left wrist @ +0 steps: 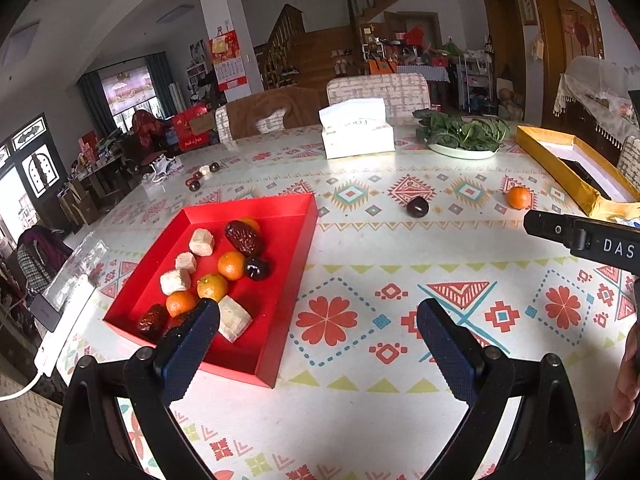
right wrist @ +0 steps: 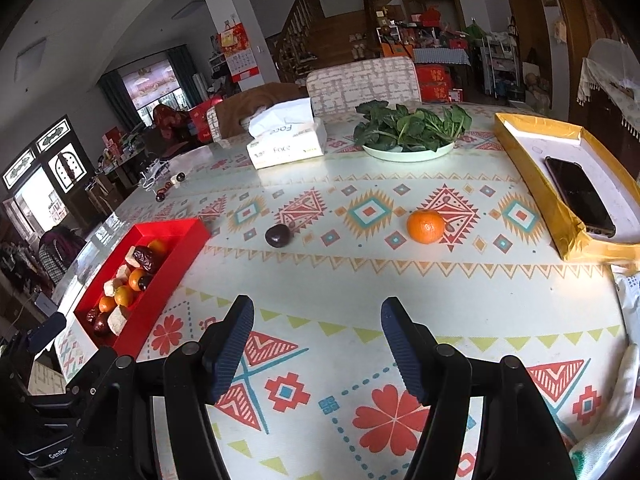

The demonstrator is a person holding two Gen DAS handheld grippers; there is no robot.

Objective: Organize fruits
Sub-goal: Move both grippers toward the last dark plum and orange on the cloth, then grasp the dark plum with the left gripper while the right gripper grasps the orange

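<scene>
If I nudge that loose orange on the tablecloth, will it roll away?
Probably: the orange looks round and sits free on the flat tablecloth. Its skin looks shiny, so it may slip; approach with fingers either side.

The tabletop [right wrist: 360,280] wears a smooth, glossy printed cover that catches window glare. The red tray [left wrist: 288,236] looks like matt card. Each tool's fingers [right wrist: 400,356] carry ribbed dark-blue rubbery pads on black plastic. The tangerine [right wrist: 425,226] has dimpled, slightly shiny peel; the dark plum [right wrist: 277,235] is glossy.
</scene>
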